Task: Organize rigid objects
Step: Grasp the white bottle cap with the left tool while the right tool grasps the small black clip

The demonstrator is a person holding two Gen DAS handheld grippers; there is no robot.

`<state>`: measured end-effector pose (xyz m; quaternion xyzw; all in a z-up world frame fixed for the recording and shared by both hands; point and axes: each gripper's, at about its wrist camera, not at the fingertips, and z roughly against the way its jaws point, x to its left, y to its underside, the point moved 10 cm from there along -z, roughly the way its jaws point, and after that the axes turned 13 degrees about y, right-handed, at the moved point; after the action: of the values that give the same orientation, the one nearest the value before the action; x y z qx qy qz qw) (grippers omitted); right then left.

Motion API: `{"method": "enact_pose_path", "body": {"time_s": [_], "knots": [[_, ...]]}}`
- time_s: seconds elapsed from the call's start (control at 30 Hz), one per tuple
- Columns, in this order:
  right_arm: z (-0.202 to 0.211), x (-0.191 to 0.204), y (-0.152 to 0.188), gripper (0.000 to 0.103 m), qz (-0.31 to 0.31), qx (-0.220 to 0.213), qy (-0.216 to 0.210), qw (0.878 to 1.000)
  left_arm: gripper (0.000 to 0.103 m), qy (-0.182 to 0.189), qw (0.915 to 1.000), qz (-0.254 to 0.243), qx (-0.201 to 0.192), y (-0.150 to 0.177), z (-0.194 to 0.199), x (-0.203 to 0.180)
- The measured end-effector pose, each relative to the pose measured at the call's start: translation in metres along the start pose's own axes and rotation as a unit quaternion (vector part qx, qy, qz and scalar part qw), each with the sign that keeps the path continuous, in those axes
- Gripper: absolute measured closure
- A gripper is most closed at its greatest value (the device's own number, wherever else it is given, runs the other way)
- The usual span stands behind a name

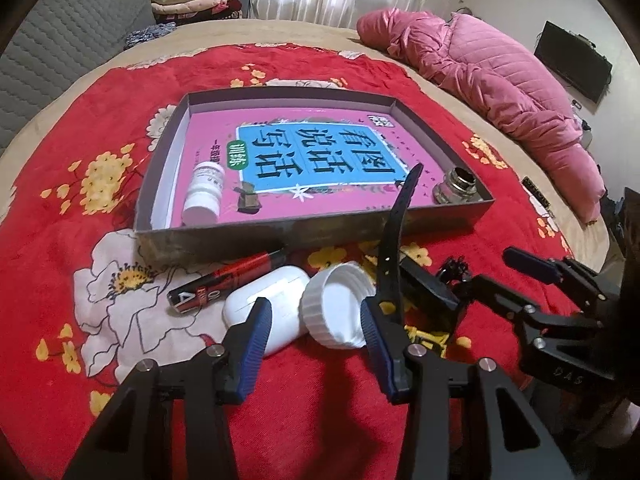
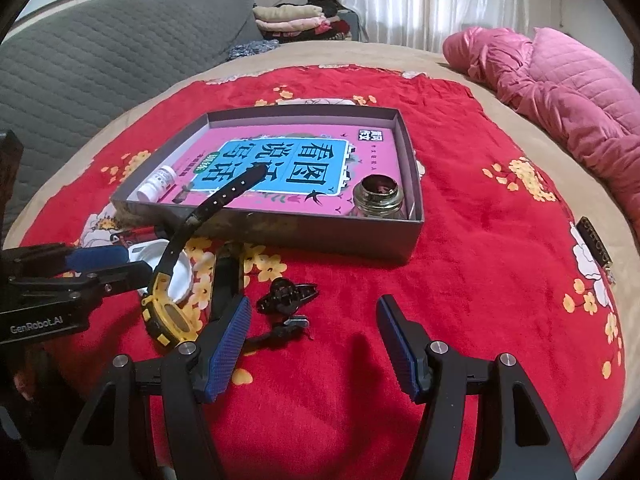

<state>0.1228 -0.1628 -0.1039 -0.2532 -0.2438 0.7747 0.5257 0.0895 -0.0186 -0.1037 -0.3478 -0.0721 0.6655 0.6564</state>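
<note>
- Both claws hang spread and empty: left gripper point(image 1: 316, 344) straddles the white cap point(image 1: 336, 304); right gripper point(image 2: 312, 344) idles.
- White cap lies on its side at the left claw's 12 o'clock, outside the box point(image 1: 248, 240); probably light, stiff, slick, so pinch its ribbed rim.
- Earbud case point(image 1: 266, 304) touches it at 9 o'clock; watch point(image 2: 168, 316) at 3 o'clock.

The blanket point(image 2: 460, 264) under my tongs is red plush cloth, soft and matt. The box point(image 2: 320, 236) looks like grey matt cardboard, and the book point(image 1: 320, 160) inside has a glossy paper cover. At 12 o'clock from my left tongs point(image 1: 316, 340), the cap point(image 1: 336, 308) is ribbed white plastic. My pads point(image 2: 224, 344) are blue textured rubber.
</note>
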Motion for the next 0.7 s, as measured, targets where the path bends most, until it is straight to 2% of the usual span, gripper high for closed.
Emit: {"method": "enact_pose_path", "body": {"time_s": [0.03,0.13,0.2,0.3,0.47,0.7], "knots": [[-0.001,0.001,0.0,0.036,0.001,0.001,-0.001,1.0,0.064,0.001,1.0,0.0,0.001,0.0,-0.001,-0.001],[-0.005,0.005,0.0,0.036,0.007,0.0,-0.007,1.0,0.067,0.003,1.0,0.0,0.006,0.001,-0.005,-0.001],[-0.008,0.008,0.0,0.036,0.01,-0.001,-0.011,1.0,0.072,0.006,0.9999,-0.002,0.008,0.001,-0.007,-0.002],[-0.012,0.008,-0.002,0.037,0.01,-0.003,-0.014,1.0,0.073,0.009,0.9999,-0.006,0.009,0.001,-0.009,-0.005],[-0.018,0.01,-0.003,0.051,0.013,0.0,-0.023,1.0,0.074,0.015,0.9999,-0.004,0.007,0.0,-0.011,-0.005],[-0.023,0.011,-0.004,0.062,0.023,-0.003,-0.032,0.999,0.075,0.02,0.9998,-0.002,0.007,-0.003,-0.015,-0.005]]}}
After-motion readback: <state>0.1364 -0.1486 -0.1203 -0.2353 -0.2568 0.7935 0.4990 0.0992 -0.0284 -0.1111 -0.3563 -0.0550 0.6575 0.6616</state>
